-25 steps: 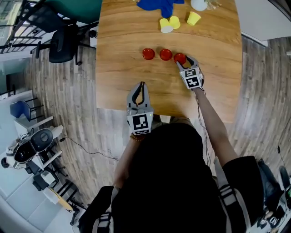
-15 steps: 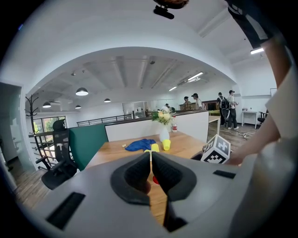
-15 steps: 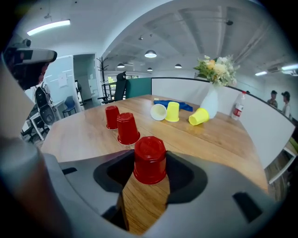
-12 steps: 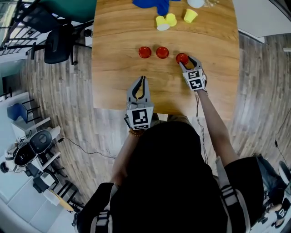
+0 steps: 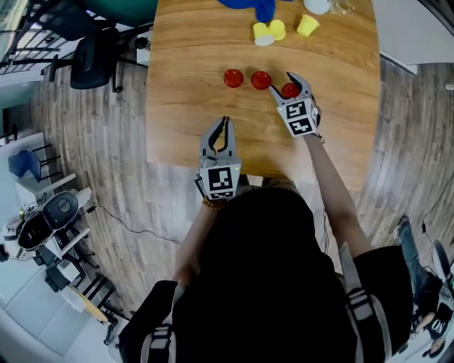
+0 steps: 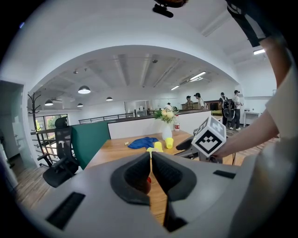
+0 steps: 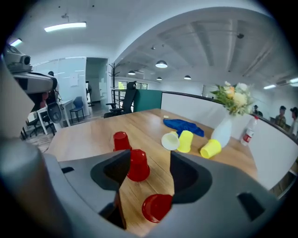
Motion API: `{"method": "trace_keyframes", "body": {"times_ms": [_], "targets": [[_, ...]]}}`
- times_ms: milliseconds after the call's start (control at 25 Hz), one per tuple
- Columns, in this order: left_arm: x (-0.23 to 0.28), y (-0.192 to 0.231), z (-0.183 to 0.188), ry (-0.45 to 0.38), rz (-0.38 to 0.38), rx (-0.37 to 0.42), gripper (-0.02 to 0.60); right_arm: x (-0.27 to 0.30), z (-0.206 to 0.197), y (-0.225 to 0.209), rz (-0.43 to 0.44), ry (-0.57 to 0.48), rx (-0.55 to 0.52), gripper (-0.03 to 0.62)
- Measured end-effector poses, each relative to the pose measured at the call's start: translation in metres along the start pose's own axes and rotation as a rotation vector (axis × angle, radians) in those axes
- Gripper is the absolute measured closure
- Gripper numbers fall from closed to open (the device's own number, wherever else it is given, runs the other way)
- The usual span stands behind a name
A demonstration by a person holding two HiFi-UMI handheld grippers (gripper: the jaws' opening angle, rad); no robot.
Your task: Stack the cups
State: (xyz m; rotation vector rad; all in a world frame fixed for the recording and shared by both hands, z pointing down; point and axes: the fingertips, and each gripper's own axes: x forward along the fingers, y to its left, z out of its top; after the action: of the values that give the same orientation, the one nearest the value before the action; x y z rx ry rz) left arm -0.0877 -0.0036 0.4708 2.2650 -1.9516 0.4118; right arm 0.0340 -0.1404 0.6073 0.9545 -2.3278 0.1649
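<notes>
The wooden desk (image 5: 191,85) carries three red cups (image 5: 233,78) in a row, three yellow cups (image 5: 277,29), a blue cloth (image 5: 255,6) and a vase (image 5: 317,6).

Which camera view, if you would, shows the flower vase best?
The right gripper view: the vase appears large and nearly whole. The left gripper view shows it small and distant; the head view crops it at the top edge.

Blue cloth (image 7: 183,126) and flower vase (image 7: 223,130) on wooden table (image 5: 191,85)
</notes>
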Motion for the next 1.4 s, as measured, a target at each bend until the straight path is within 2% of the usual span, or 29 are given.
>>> {"method": "trace_keyframes", "body": {"times_ms": [200,440,640,720,880,1000,1120,1400], "targets": [[0.0,0.009,0.002,-0.006,0.038,-0.015,0.552,0.046,0.0,0.032,0.054,0.107,0.012,0.312],[-0.009,0.022,-0.004,0.007,0.084,-0.037,0.552,0.067,-0.015,0.043,0.05,0.224,0.016,0.312],[-0.012,0.028,-0.009,0.018,0.096,-0.048,0.552,0.075,-0.025,0.042,0.035,0.268,0.044,0.327],[-0.012,0.028,-0.009,0.017,0.095,-0.05,0.552,0.078,-0.028,0.04,0.025,0.28,0.046,0.362],[-0.012,0.026,-0.009,0.018,0.09,-0.044,0.552,0.065,-0.025,0.04,0.034,0.287,0.052,0.365],[-0.01,0.027,-0.009,0.018,0.086,-0.043,0.552,0.044,-0.026,0.039,0.017,0.279,0.014,0.365],[-0.005,0.023,-0.01,0.021,0.07,-0.043,0.552,0.029,-0.044,0.041,-0.003,0.318,-0.043,0.365],[0.001,0.011,-0.006,0.015,0.04,-0.032,0.552,0.027,-0.061,0.043,-0.02,0.335,-0.052,0.364]]}}
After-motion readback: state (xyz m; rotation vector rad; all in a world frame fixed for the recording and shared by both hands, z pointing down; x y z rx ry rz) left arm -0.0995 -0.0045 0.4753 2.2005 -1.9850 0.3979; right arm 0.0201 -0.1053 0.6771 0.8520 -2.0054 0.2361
